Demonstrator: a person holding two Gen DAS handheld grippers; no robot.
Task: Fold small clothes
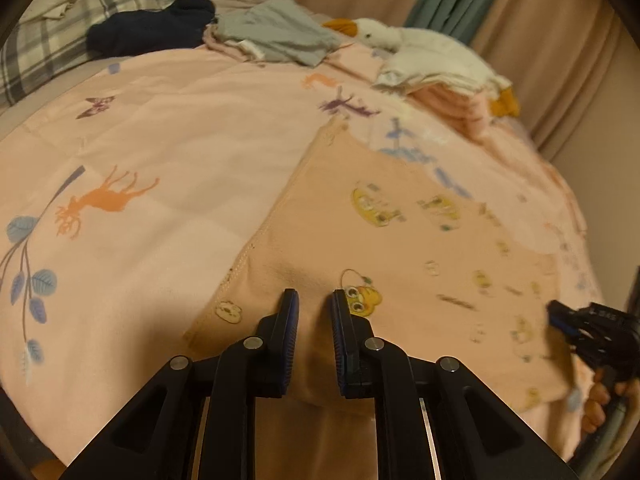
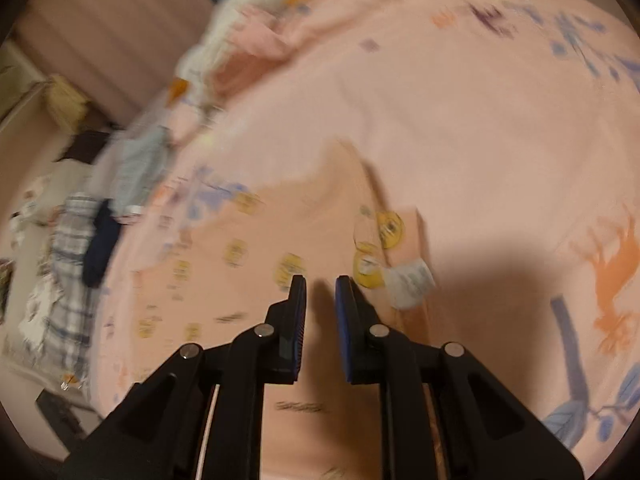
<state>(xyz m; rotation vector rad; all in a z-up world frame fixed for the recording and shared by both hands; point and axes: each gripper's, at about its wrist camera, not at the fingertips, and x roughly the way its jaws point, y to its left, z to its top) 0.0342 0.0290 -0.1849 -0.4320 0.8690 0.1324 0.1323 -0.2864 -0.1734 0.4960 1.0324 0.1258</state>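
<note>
A small peach garment (image 1: 384, 236) with yellow cartoon prints lies spread on the pink bedspread (image 1: 180, 128). My left gripper (image 1: 315, 300) hovers over its near left corner, jaws slightly apart with fabric showing between them. The right gripper (image 1: 560, 316) shows at the garment's right edge. In the blurred right wrist view the garment (image 2: 304, 224) has one part folded over, showing a white care label (image 2: 410, 282). My right gripper (image 2: 321, 286) sits over the fabric, jaws slightly apart, gripping nothing I can see.
A plush goose (image 1: 416, 52) lies on folded pink and white clothes at the far right of the bed. A grey-blue garment (image 1: 280, 32), a navy one (image 1: 148, 28) and a plaid pillow (image 1: 80, 12) lie at the head. Curtains hang behind.
</note>
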